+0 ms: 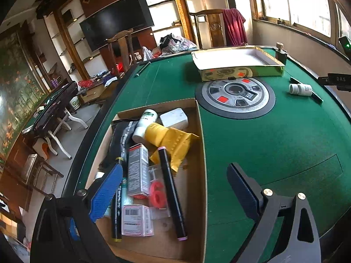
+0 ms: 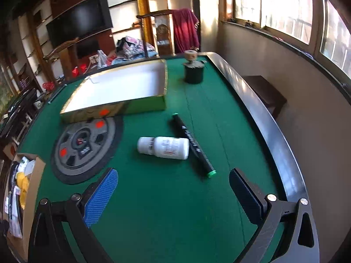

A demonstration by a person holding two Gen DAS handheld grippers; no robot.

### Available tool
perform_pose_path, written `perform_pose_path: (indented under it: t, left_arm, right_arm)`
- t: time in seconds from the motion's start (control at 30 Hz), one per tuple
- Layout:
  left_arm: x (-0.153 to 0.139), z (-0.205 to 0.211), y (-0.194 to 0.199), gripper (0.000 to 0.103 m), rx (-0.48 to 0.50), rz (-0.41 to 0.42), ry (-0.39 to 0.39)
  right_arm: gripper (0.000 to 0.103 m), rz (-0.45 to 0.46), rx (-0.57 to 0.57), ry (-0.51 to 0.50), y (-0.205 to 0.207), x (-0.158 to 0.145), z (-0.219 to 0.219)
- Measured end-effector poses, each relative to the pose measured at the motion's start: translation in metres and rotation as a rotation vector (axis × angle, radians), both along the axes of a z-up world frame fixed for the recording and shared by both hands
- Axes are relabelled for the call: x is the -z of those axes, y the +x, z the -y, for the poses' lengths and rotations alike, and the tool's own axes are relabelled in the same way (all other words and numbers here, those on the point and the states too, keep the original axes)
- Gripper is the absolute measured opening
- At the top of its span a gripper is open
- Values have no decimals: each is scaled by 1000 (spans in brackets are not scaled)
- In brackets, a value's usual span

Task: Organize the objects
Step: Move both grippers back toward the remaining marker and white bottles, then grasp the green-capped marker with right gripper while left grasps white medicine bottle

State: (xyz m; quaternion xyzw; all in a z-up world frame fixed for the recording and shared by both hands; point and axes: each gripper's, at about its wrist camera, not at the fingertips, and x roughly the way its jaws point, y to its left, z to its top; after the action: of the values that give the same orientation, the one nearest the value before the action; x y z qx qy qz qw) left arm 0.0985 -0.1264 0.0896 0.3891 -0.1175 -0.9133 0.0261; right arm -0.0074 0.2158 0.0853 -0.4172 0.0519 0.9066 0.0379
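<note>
A cardboard box (image 1: 203, 153) on the green table holds several items: a white bottle (image 1: 144, 125), yellow tape roll (image 1: 156, 132), black marker (image 1: 172, 192), grey carton (image 1: 137, 171) and white block (image 1: 174, 118). My left gripper (image 1: 173, 188) hovers open above the box, empty. In the right wrist view a white bottle (image 2: 163, 148) lies on its side on the felt, touching a black marker with green caps (image 2: 194, 145). My right gripper (image 2: 173, 191) stands open just short of them, holding nothing. The same bottle (image 1: 300, 89) shows far right in the left wrist view.
A gold-sided empty tray (image 2: 114, 109) sits beyond the round centre panel (image 2: 85, 146). A dark jar with a cork-like top (image 2: 194, 71) stands at the far corner. The table's raised black rim (image 2: 258, 114) runs along the right. Chairs and shelves stand behind.
</note>
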Motion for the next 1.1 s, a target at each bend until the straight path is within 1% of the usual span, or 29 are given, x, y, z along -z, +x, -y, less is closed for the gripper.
perform_pose_path:
  t: [0.23,0.53,0.63,0.83,0.97,1.07,1.1]
  left_arm:
    - [8,-12,-9,96,18,29,-17]
    - [19,-19,-22,96,28,70,-28]
    - [25,-21,-27,96,33,97,-11]
    - [33,-19,-33,96,38,124,23]
    - [35,-18,-34,96,37,133,32]
    - [36,-18,-35,96,37,137,45]
    - [35,-18,-35,96,40,135,55]
  right_arm:
    - [103,22,22,32,-15,11,-17]
    - [103,19,55,50,-39,15,-43]
    - [103,33,65,35,-48,18,-54]
    - [103,51,37,-8,-57,27,-60]
    - [103,77,15,10,-77,34,-61]
    - [103,96,-7,-5,-95,39,-58]
    - [103,110,-3,11,-101,41,-55]
